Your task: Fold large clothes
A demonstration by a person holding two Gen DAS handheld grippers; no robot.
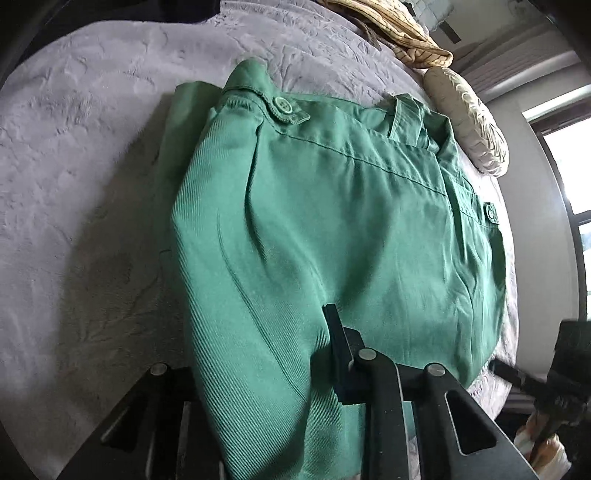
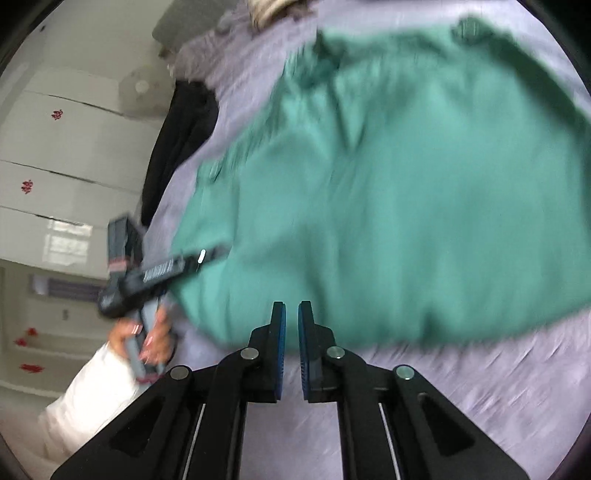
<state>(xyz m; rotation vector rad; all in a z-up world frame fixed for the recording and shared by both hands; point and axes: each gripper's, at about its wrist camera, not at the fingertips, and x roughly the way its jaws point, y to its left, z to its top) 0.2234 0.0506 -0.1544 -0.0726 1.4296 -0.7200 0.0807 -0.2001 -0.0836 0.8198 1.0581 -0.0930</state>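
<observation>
Green trousers [image 1: 332,221] lie folded on a grey bedspread [image 1: 92,166], waistband with a button at the far end. My left gripper [image 1: 280,354] reaches over the near end; green cloth runs between its fingers and covers the left one, so the grip is unclear. In the blurred right wrist view the trousers [image 2: 388,203] fill the middle. My right gripper [image 2: 291,314] has its jaws almost together with nothing between them, at the near edge of the cloth. The left gripper [image 2: 207,254] shows at the trousers' left edge.
A beige cloth [image 1: 399,33] and a cream knitted cushion [image 1: 469,122] lie at the far right of the bed. A window [image 1: 569,177] is on the right. A dark garment [image 2: 184,140] lies at the bed's left side. White cabinets [image 2: 66,166] stand beyond.
</observation>
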